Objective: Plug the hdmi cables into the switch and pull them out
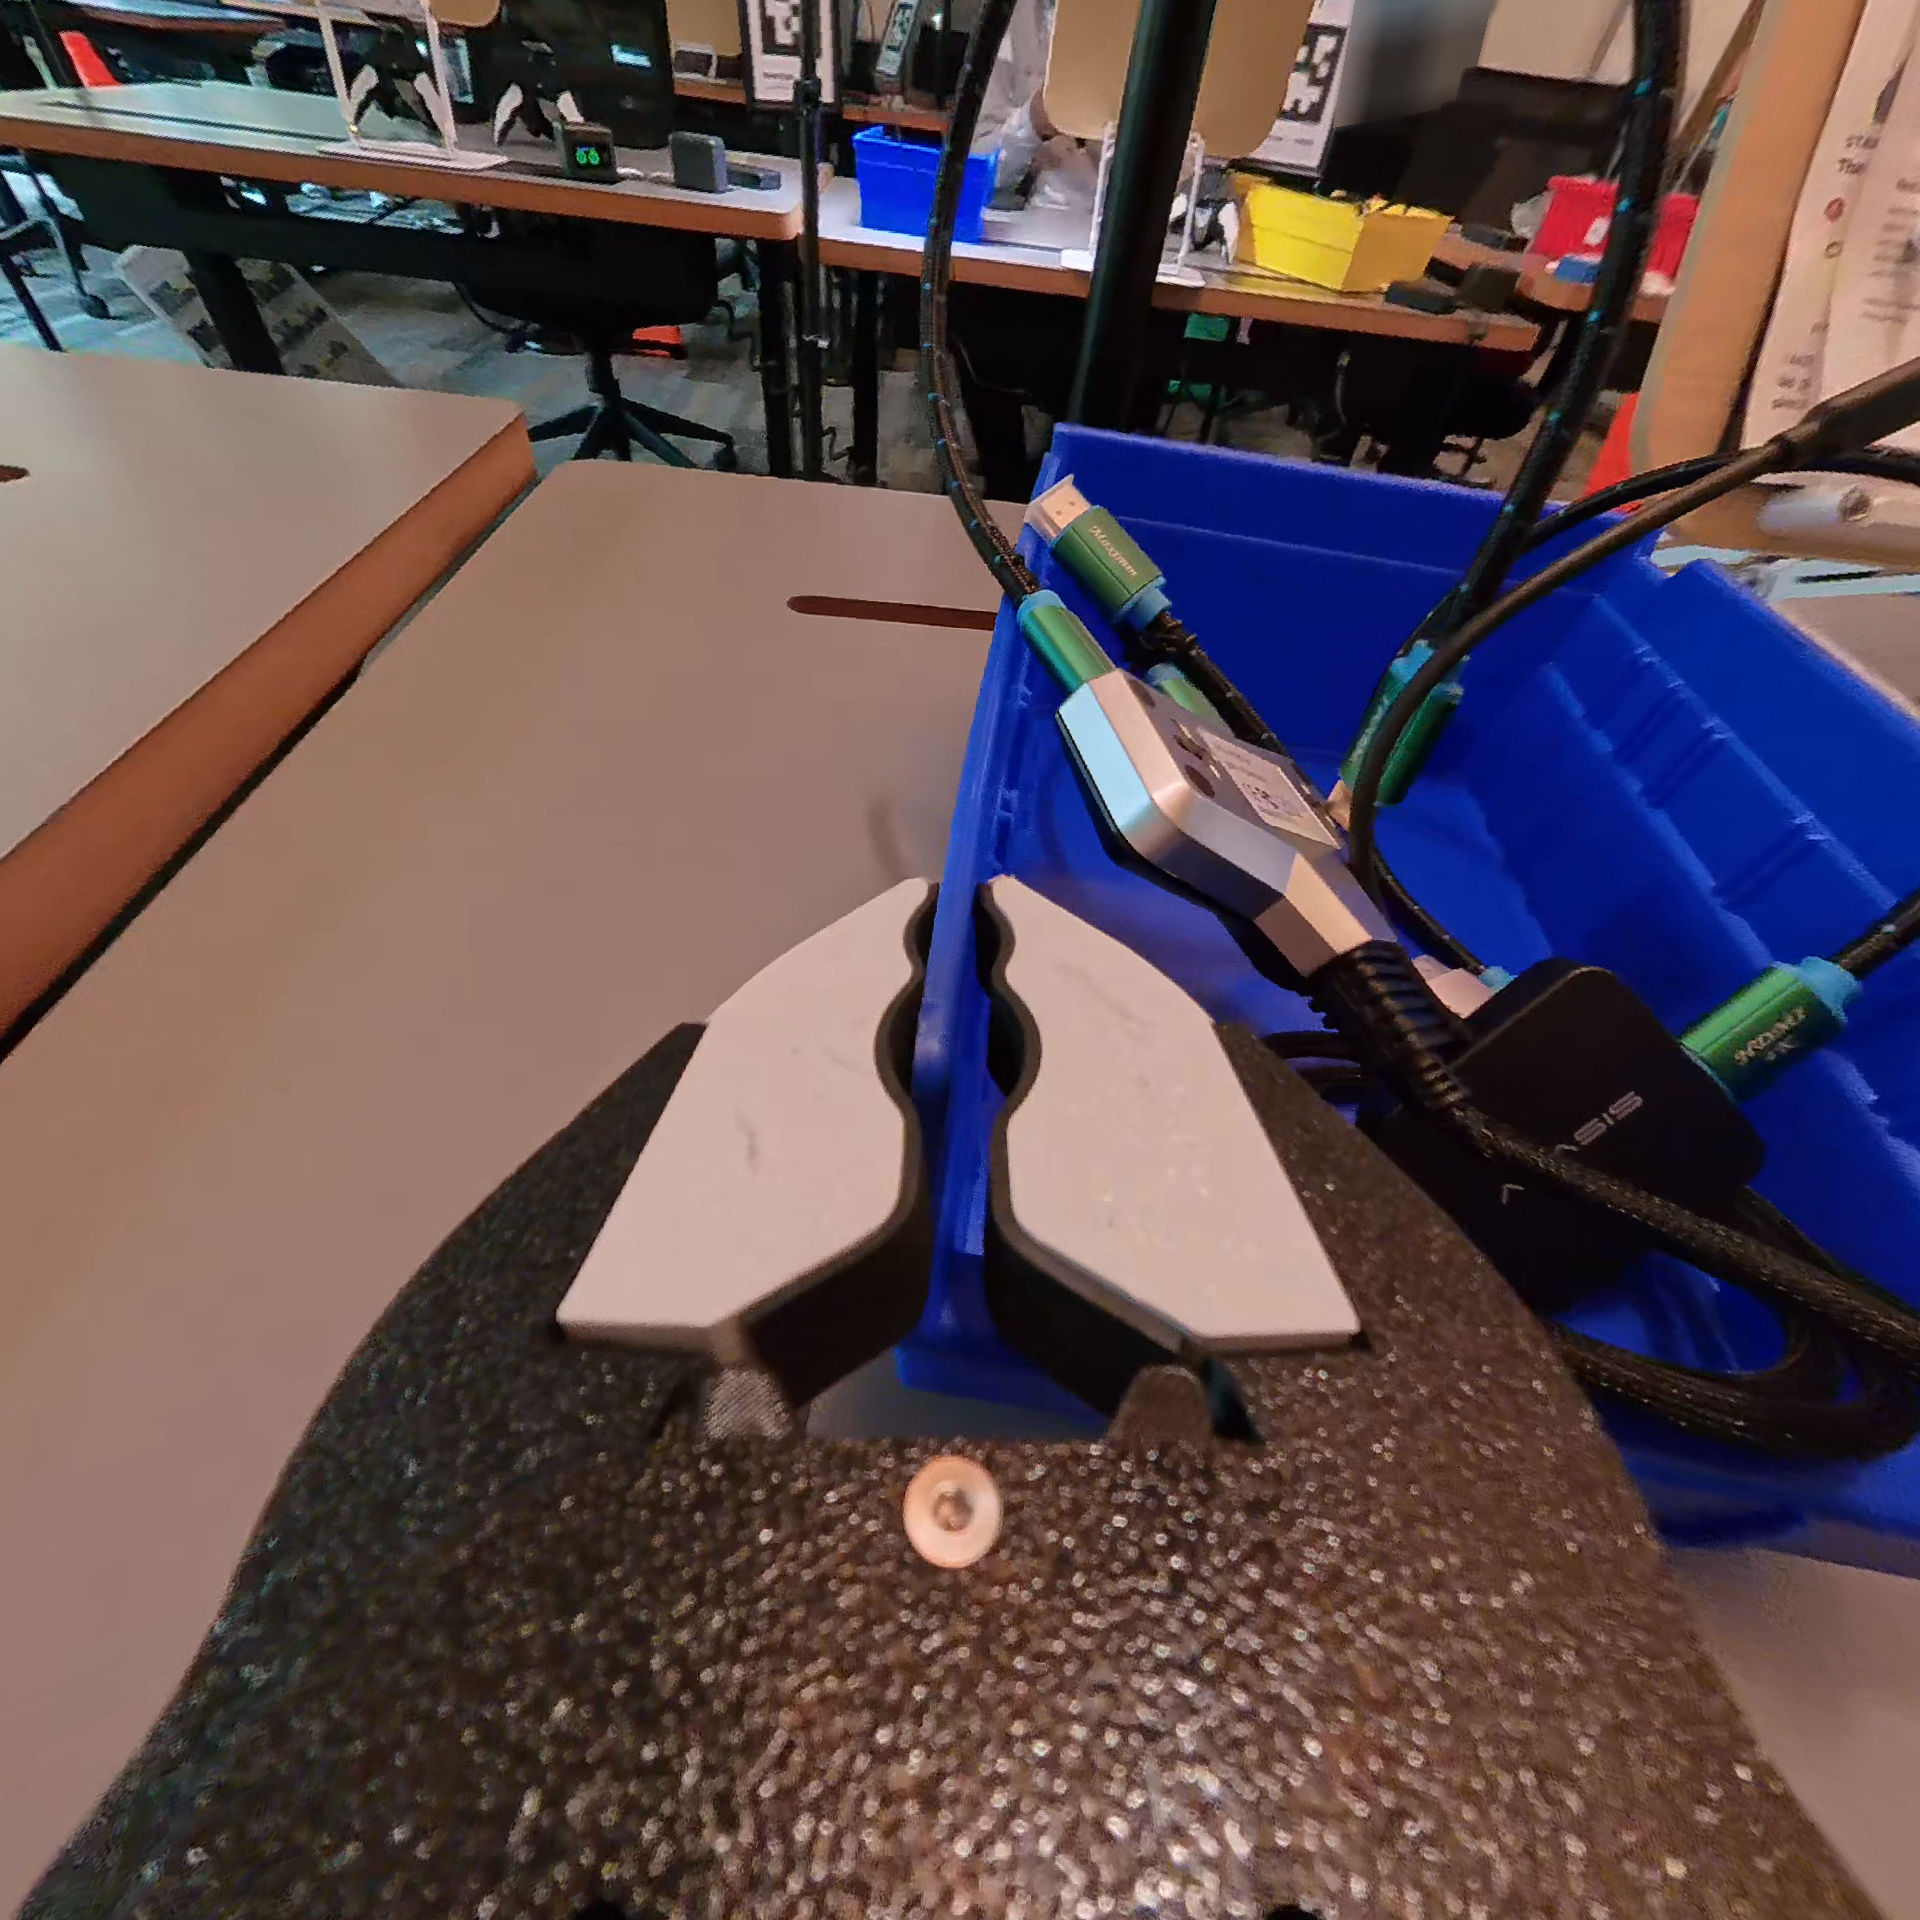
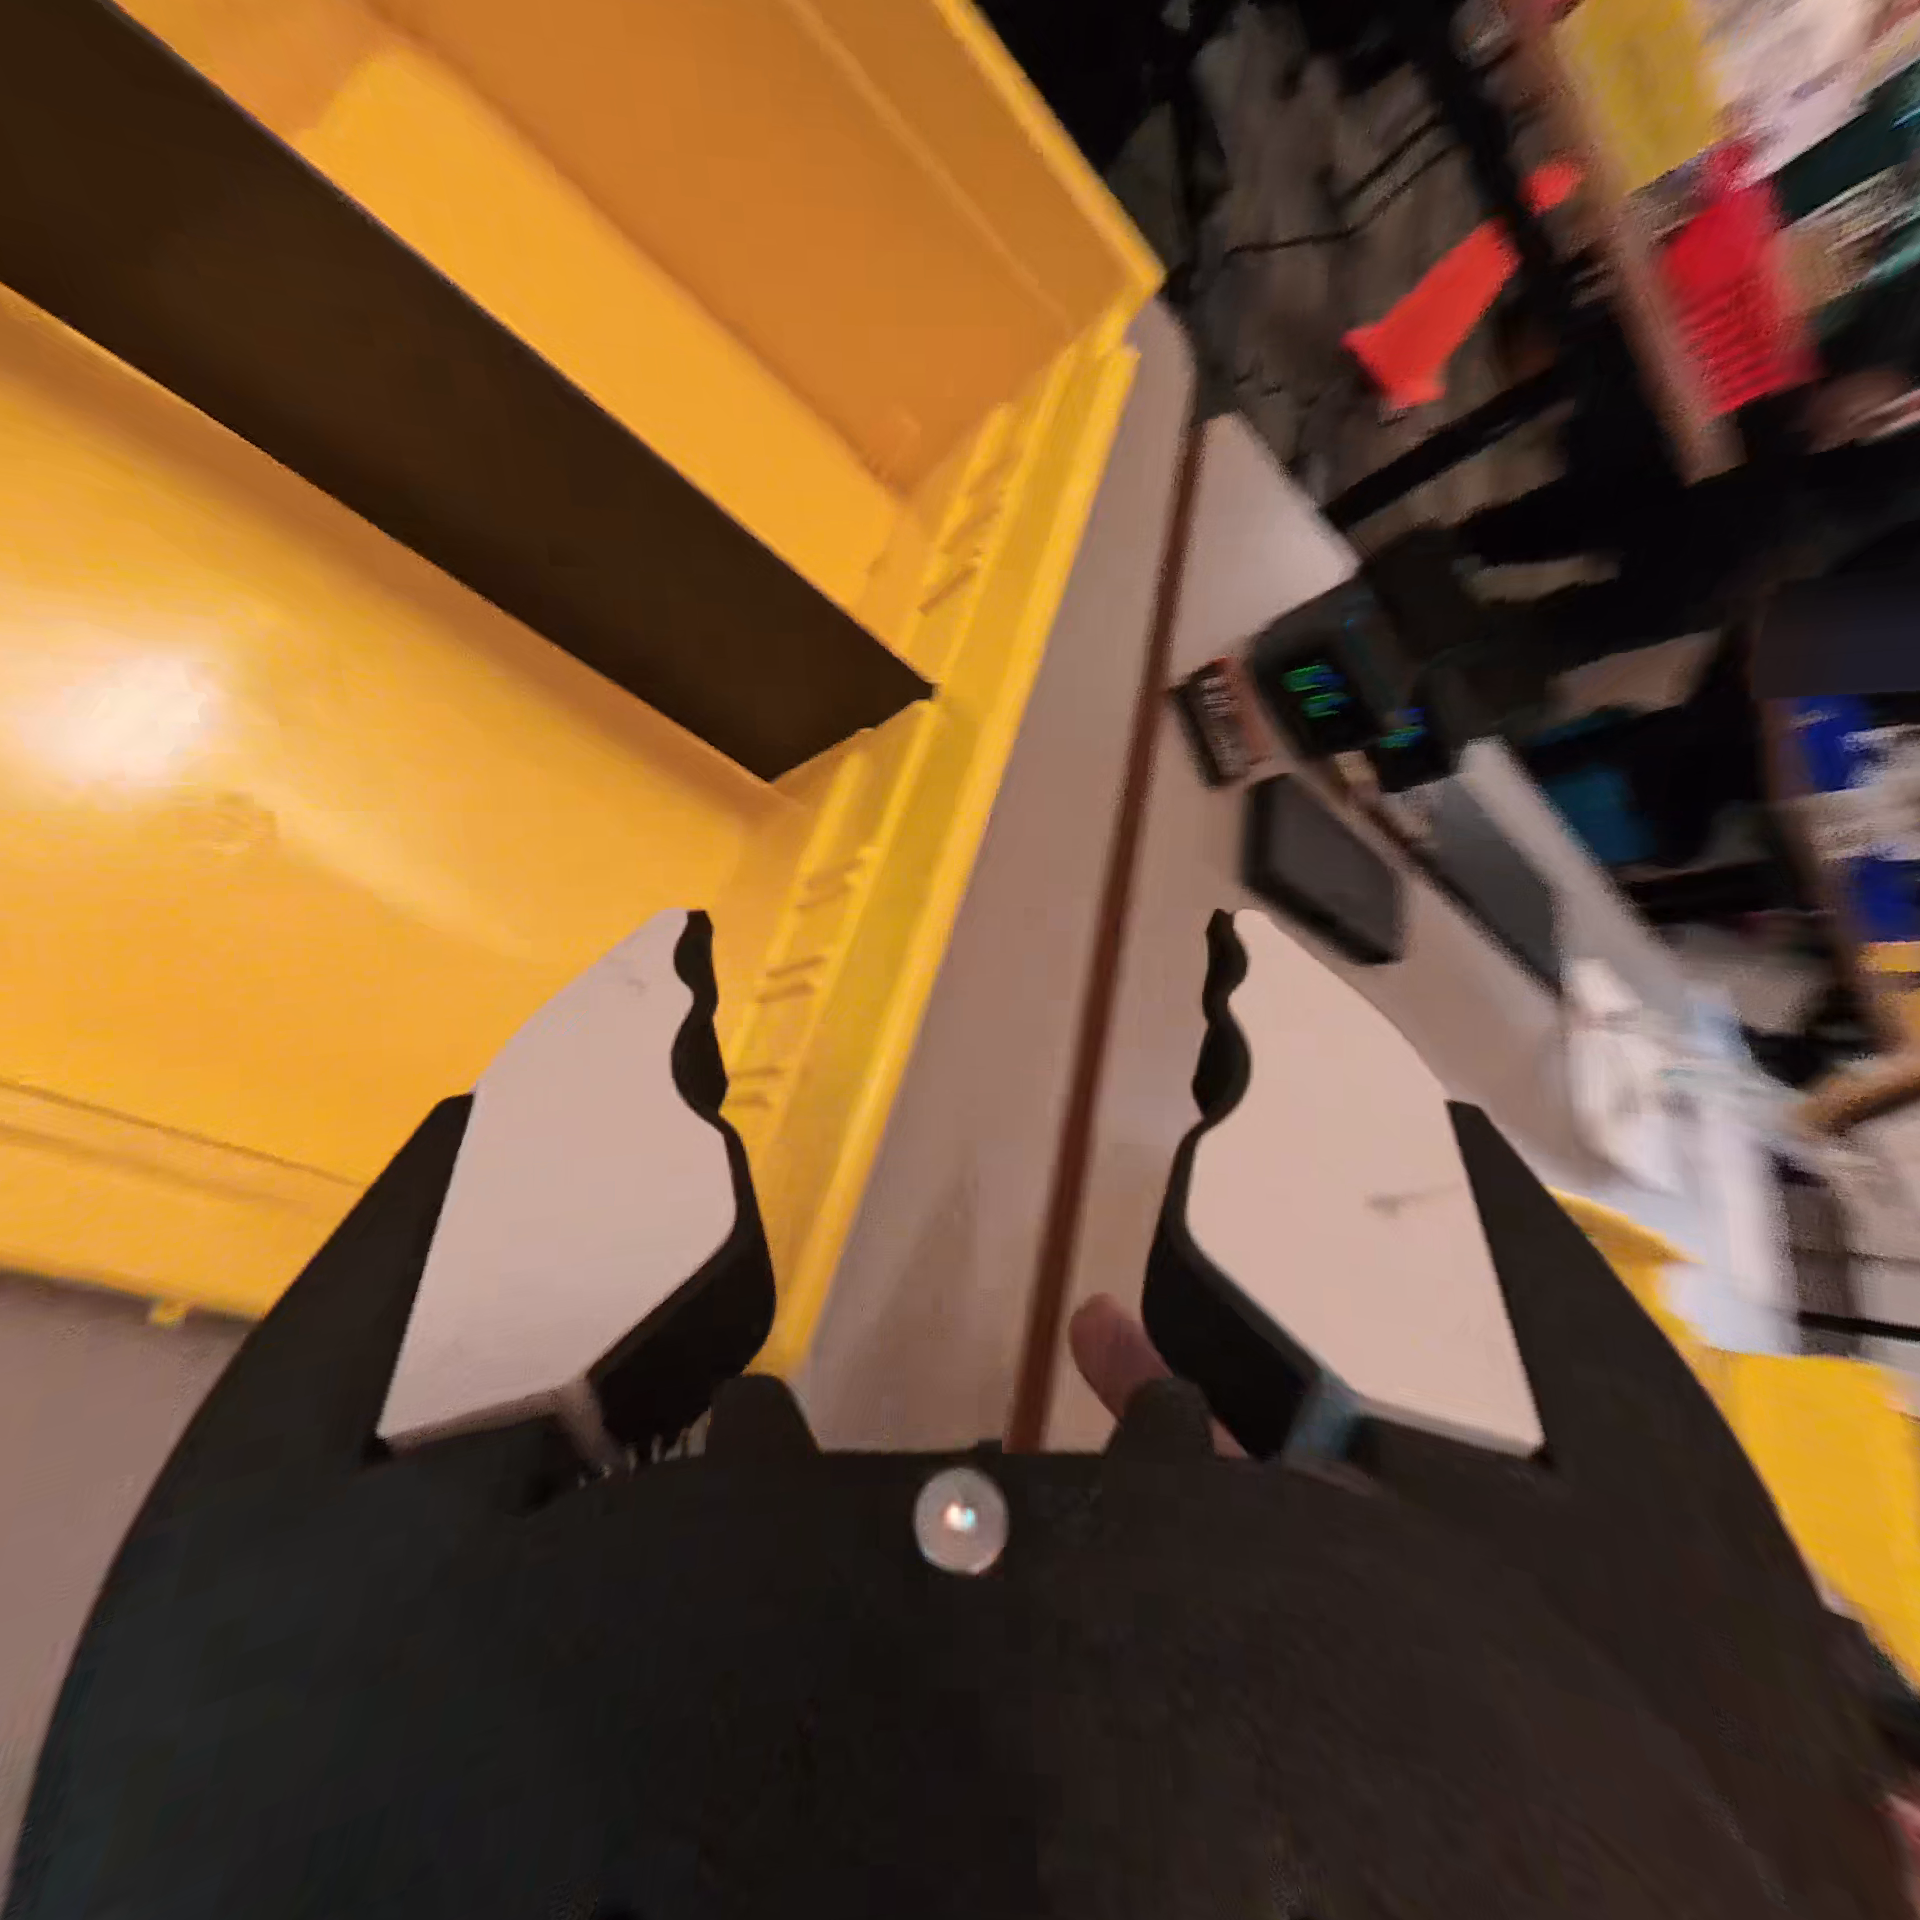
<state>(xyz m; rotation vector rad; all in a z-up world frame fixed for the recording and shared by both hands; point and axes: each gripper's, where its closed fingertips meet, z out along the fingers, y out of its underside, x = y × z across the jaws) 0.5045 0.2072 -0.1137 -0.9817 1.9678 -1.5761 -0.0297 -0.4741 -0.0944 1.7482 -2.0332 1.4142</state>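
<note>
Left fingers (image 1: 961, 904) pinch the blue plastic bin's thin wall (image 1: 951, 1039); right fingers (image 2: 961, 935) gape empty.

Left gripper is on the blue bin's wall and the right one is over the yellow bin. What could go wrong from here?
1. The left gripper pinches the blue bin wall, so lifting may tip out the silver switch.
2. The braided cables lie tangled over the black box; pulling one green plug may drag the rest.
3. The right gripper is open, its view blurred; it could strike the yellow bin rim.
</note>
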